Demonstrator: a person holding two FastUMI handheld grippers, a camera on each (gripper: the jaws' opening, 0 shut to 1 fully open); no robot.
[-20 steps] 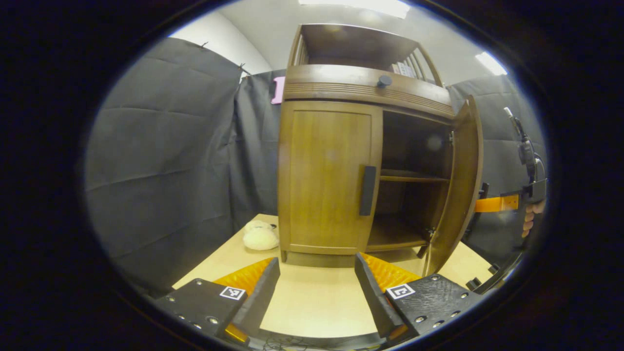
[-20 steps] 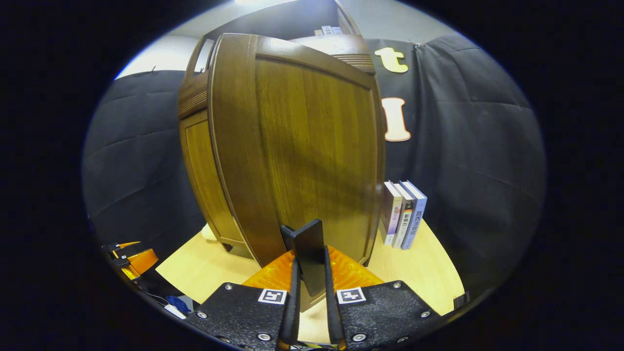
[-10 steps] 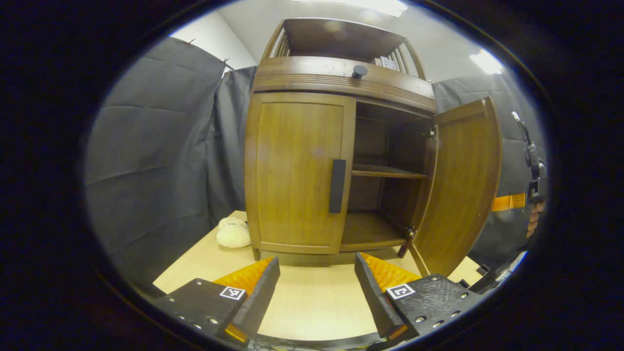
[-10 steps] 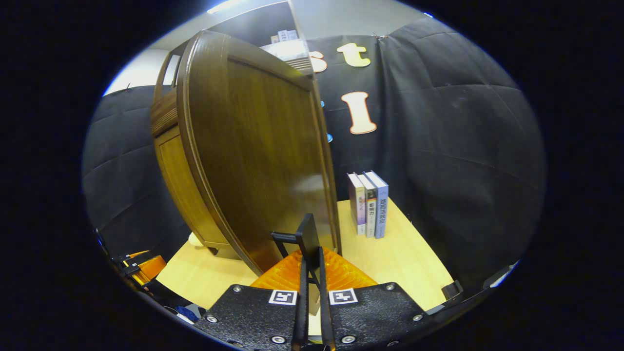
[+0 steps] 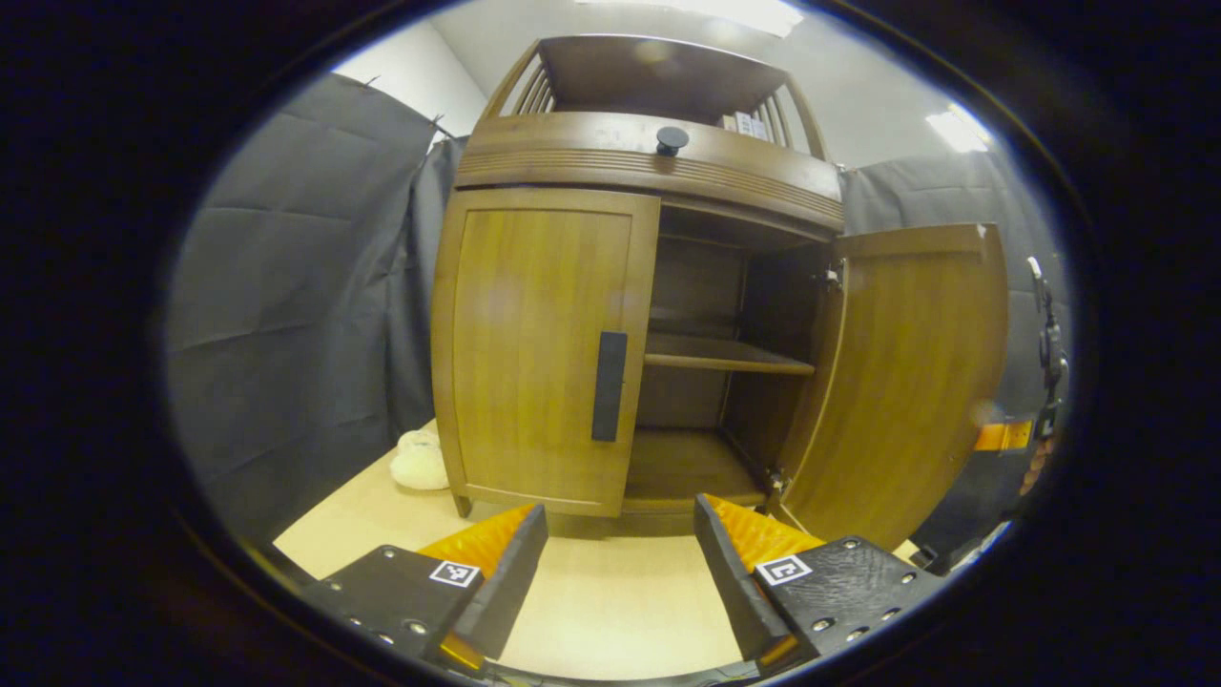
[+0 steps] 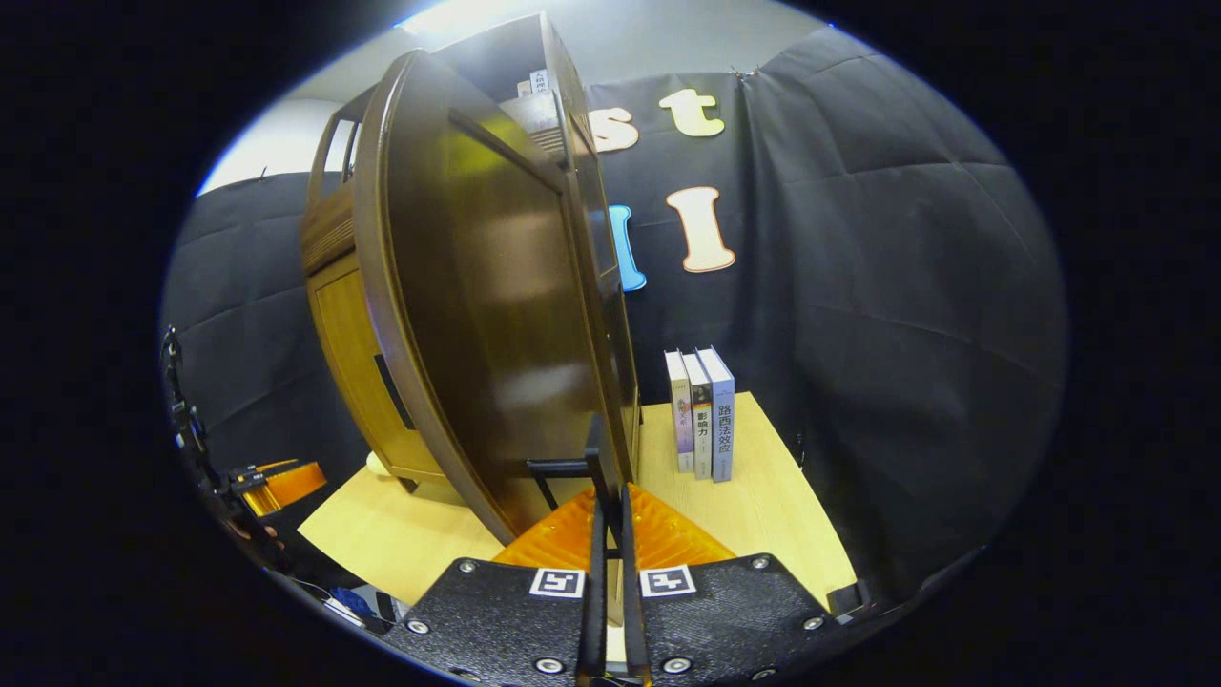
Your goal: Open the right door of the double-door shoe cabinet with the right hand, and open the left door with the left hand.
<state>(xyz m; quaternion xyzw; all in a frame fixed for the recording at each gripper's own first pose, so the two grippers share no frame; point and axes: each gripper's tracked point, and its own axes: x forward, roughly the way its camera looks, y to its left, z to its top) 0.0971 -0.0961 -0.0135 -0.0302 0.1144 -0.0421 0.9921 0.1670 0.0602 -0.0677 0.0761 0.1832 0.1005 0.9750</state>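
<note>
Right door [image 5: 906, 382]: swung wide off the shoe cabinet [image 5: 649, 162], its bar handle [image 6: 603, 458] pinched between the closed fingers of your right gripper [image 6: 610, 534], so that half looks about done. Left door [image 5: 539, 343]: flat shut, brown wood, its dark vertical handle [image 5: 609, 385] ahead of and above your left gripper [image 5: 620, 563], whose fingers stand apart holding nothing, well short of it. Remaining, by my reckoning: bring the left gripper forward to that handle, close on it and pull the door open.
</note>
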